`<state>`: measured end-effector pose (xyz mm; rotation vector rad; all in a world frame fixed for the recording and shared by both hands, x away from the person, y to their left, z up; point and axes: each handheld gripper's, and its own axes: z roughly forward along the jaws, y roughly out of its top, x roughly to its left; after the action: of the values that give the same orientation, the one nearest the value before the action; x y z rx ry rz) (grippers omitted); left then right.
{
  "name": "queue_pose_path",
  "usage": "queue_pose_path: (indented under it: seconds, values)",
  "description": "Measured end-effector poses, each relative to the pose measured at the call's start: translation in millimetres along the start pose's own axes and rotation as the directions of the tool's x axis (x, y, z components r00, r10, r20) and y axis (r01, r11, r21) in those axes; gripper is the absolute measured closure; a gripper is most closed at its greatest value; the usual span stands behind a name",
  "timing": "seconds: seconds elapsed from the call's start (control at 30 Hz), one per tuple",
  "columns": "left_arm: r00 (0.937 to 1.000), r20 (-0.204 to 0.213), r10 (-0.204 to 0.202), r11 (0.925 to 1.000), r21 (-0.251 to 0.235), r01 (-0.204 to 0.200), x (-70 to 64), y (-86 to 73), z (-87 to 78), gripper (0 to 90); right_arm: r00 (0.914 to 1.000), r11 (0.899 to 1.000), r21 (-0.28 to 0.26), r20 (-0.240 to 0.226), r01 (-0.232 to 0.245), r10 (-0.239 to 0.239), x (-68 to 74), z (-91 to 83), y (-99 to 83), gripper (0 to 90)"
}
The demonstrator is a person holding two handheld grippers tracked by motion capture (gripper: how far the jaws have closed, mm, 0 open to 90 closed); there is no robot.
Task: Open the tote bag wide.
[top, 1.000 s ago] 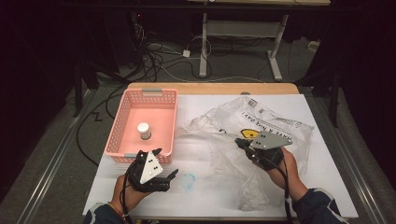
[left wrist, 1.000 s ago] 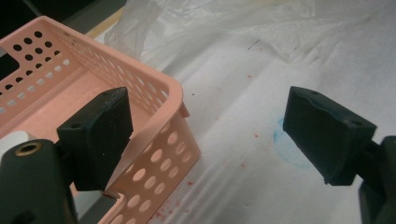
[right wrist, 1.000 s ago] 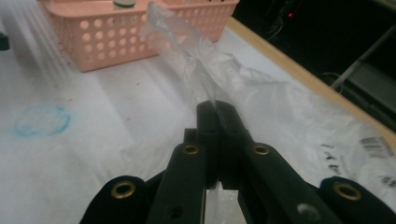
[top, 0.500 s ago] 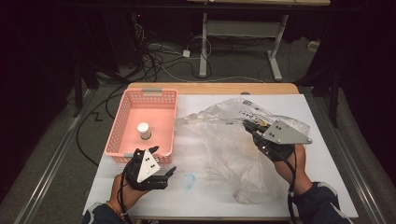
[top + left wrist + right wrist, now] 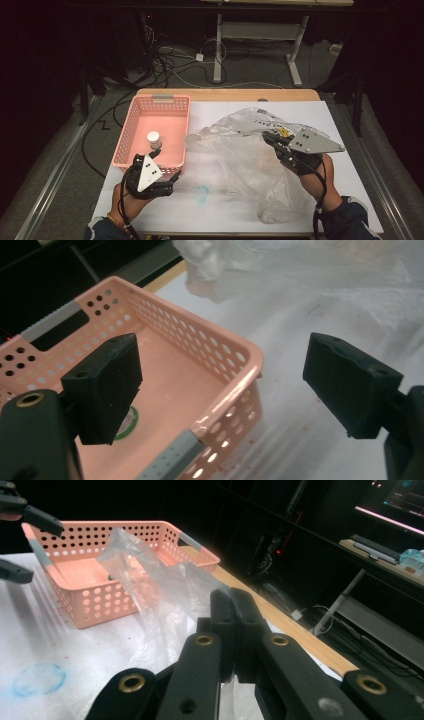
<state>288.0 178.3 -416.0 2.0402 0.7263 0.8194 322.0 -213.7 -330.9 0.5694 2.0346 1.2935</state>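
A clear plastic bag [image 5: 240, 160] lies crumpled across the white table cover. My right gripper [image 5: 271, 139] is shut on the bag's upper edge and holds it a little off the table; in the right gripper view the film [image 5: 165, 590] rises from the closed jaws of that gripper [image 5: 231, 600]. A pink perforated basket [image 5: 131, 131] stands at the left with a small white bottle [image 5: 153, 137] inside. My left gripper [image 5: 166, 181] is open by the basket's near right corner. In the left gripper view that corner [image 5: 235, 360] lies between the jaws, and the bottle's green label [image 5: 129, 424] peeks out behind the left jaw.
A faint blue stain [image 5: 201, 192] marks the cover near the front edge. The wooden table edge [image 5: 230, 94] runs along the back, with cables and desk legs on the dark floor beyond. The bag covers most of the right half.
My right gripper has moved right and slightly back with the bag, stretching the film upward. The left gripper has edged a little toward the basket.
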Motion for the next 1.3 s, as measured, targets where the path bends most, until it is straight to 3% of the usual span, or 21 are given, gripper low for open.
queue_pose_path:
  seconds: [0.13, 0.43, 0.53, 0.6, 0.73, 0.83, 0.87, 0.9, 0.97, 1.0, 1.03, 1.07, 1.1, 1.13, 1.17, 1.2, 1.23, 1.27, 1.3]
  values:
    - [0.9993, -0.02, -0.032, 0.9995, -0.007, 0.031, 13.5, 5.2, -3.3, 15.1, 1.0, 1.0, 0.001, -0.003, -0.003, 0.003, -1.2, 0.3, -1.3, 90.0]
    - [0.9951, -0.057, -0.081, 0.9927, 0.085, 0.086, 51.9, 14.2, -1.2, 15.1, 0.9998, 1.0, 0.023, -0.016, 0.009, -0.009, 0.9, 5.0, -4.6, 90.0]
    - [0.9972, -0.046, -0.059, 0.9872, 0.146, 0.065, 60.9, 20.2, 6.3, 15.1, 0.9998, 1.0, 0.021, -0.017, 0.009, -0.009, -0.9, 2.8, -4.7, 90.0]
    - [0.9981, -0.041, -0.047, 0.9797, 0.193, 0.054, 69.6, 26.6, 13.8, 15.1, 0.9998, 1.0, 0.018, -0.018, 0.002, -0.002, -1.5, 2.1, -5.1, 90.0]
    - [0.9983, -0.017, -0.056, 0.9595, 0.276, 0.059, 92.3, 37.4, 35.1, 15.1, 0.9998, 1.0, 0.018, -0.018, 0.005, -0.005, -1.2, 2.8, -5.1, 90.0]
    - [0.9983, -0.003, -0.058, 0.9355, 0.349, 0.055, 105.4, 38.1, 56.0, 17.2, 0.9998, 1.0, 0.016, -0.019, 0.009, -0.009, -0.3, 2.3, -4.7, 90.0]
    - [0.9956, 0.022, -0.091, 0.9267, 0.368, 0.077, 110.1, 36.4, 62.8, 18.2, 0.9998, 1.0, 0.013, -0.016, 0.011, -0.01, -0.9, 1.4, -4.0, 90.0]
    - [0.9935, 0.034, -0.108, 0.9126, 0.4, 0.086, 113.5, 34.3, 70.2, 19.1, 0.9998, 1.0, 0.009, -0.018, 0.009, -0.009, -1.8, 0.9, -3.5, 90.0]
    - [0.9933, 0.018, -0.114, 0.8864, 0.453, 0.094, 119.6, 30.1, 83.3, 20.5, 0.9998, 1.0, 0.006, -0.017, 0.006, -0.006, -2.7, -0.2, -2.8, 90.0]
    - [0.9913, 0.017, -0.131, 0.8672, 0.487, 0.106, 125.7, 25.2, 92.8, 21.0, 0.9998, 1.0, 0.004, -0.016, 0.008, -0.008, -3.1, -0.6, -2.7, 90.0]
    - [0.9913, 0.017, -0.131, 0.8672, 0.487, 0.106, 125.7, 25.2, 92.8, 21.0, 0.9998, 1.0, 0.004, -0.017, 0.011, -0.011, -3.3, -0.8, -2.8, 90.0]
    - [0.9905, 0.004, -0.138, 0.8553, 0.505, 0.117, 127.8, 22.6, 97.2, 21.0, 0.9998, 1.0, 0.004, -0.017, 0.011, -0.011, -3.3, -0.8, -2.8, 90.0]
    - [0.9872, 0.024, -0.158, 0.8391, 0.53, 0.121, 130.4, 17.0, 103.7, 24.8, 0.9998, 1.0, 0.007, -0.02, 0.009, -0.008, -2.8, -0.9, -3.3, 90.0]
    - [0.9872, 0.024, -0.158, 0.8391, 0.53, 0.121, 130.4, 17.0, 103.7, 27.4, 0.9998, 1.0, 0.007, -0.02, 0.008, -0.008, -2.6, -0.8, -3.5, 90.0]
    - [0.9832, 0.024, -0.181, 0.8232, 0.551, 0.138, 132.2, 12.0, 109.3, 27.4, 0.9997, 1.0, 0.006, -0.019, 0.014, -0.013, -2.5, -0.4, -3.7, 90.0]
    - [0.9832, 0.024, -0.181, 0.8232, 0.551, 0.138, 132.2, 12.0, 109.3, 29.1, 0.9997, 1.0, 0.006, -0.019, 0.014, -0.013, -2.5, -0.4, -3.7, 90.0]
    - [0.9808, 0.029, -0.193, 0.8175, 0.557, 0.144, 133.7, 9.3, 111.8, 30.7, 0.9996, 1.0, 0.01, -0.025, 0.015, -0.015, -1.8, 0.9, -4.4, 90.0]
    - [0.978, 0.023, -0.207, 0.8066, 0.57, 0.158, 135.7, 6.5, 115.5, 31.1, 0.9995, 1.0, 0.012, -0.027, 0.015, -0.014, -1.4, 1.6, -4.7, 90.0]
    - [0.978, 0.023, -0.207, 0.8066, 0.57, 0.158, 135.7, 6.5, 115.5, 32.0, 0.9995, 1.0, 0.015, -0.029, 0.014, -0.013, -0.8, 2.4, -5.1, 90.0]
